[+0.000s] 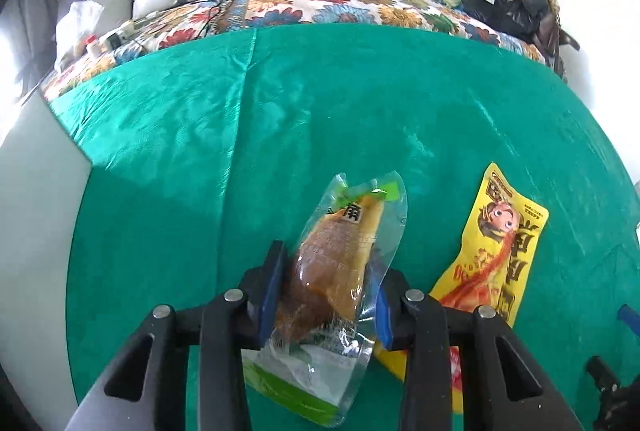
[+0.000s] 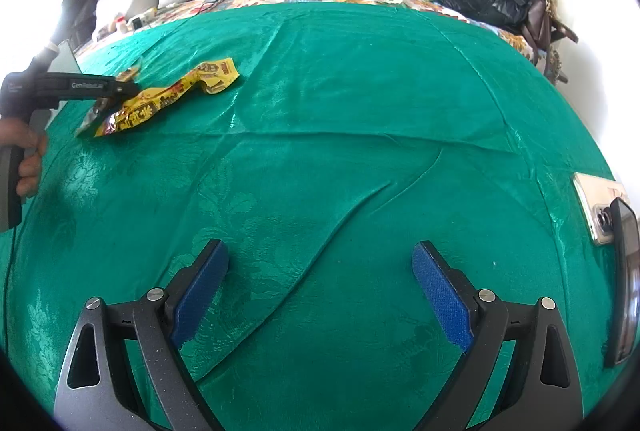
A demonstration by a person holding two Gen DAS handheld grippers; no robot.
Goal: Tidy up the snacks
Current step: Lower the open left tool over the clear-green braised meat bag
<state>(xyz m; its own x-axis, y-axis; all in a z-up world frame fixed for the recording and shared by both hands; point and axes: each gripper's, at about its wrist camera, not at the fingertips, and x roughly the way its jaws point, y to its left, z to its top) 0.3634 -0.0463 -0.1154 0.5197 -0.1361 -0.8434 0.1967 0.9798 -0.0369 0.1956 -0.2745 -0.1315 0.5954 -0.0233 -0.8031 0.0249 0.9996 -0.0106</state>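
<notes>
The left gripper (image 1: 326, 295) is pinching a clear vacuum-sealed snack pouch (image 1: 340, 271) with something brown and yellow inside, its blue pads (image 1: 270, 297) pressing on both sides of the pack above the green bedspread (image 1: 240, 151). Just beside it, a yellow snack packet (image 1: 496, 251) with a cartoon face is lying flat on the cloth. The right gripper (image 2: 320, 271) is hovering over bare green fabric with its jaws spread wide and nothing between them. A phone (image 2: 596, 211) is lying near the bed's edge.
</notes>
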